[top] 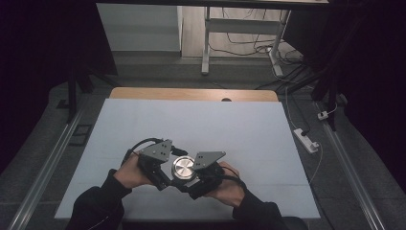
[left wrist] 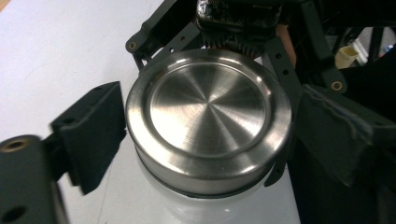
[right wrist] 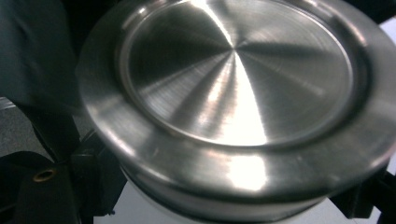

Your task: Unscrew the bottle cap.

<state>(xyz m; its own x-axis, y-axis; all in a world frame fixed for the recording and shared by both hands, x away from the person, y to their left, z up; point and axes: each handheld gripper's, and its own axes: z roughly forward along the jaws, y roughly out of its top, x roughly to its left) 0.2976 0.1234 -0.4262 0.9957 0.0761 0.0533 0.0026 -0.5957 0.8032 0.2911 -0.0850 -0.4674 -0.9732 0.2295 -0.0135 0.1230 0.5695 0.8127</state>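
**Two grippers meet at a steel-lidded jar**

Nearest the camera, the person's dark sleeves come in low, and both hands sit close together at the near part of the white table [top: 143, 120]. The left hand [top: 128, 173] holds the left gripper [top: 165, 172] on the jar's left; the right hand [top: 230, 184] holds the right gripper [top: 191, 184] on the jar's right and slightly nearer.

Between them stands the jar [top: 183, 168], its round brushed-steel lid [left wrist: 208, 119] facing up, a white body just visible under the rim.

In the left gripper view, one black jaw sits just beside the lid's left edge and the other presses in on its right, so the jaws bracket the lid closely; whether both are truly clamped on it I cannot tell. The other gripper crowds in behind the jar there.

In the right gripper view the lid [right wrist: 238, 88] looms huge and tilted, with dark jaw parts at both lower corners; its grip cannot be judged either.

Beyond the jar the table runs bare to a wooden edge strip [top: 191, 94]. Farther still, past the table, a white power strip [top: 306, 140] lies on the grey floor to the right, with desk legs [top: 206, 48] and loose cables behind.
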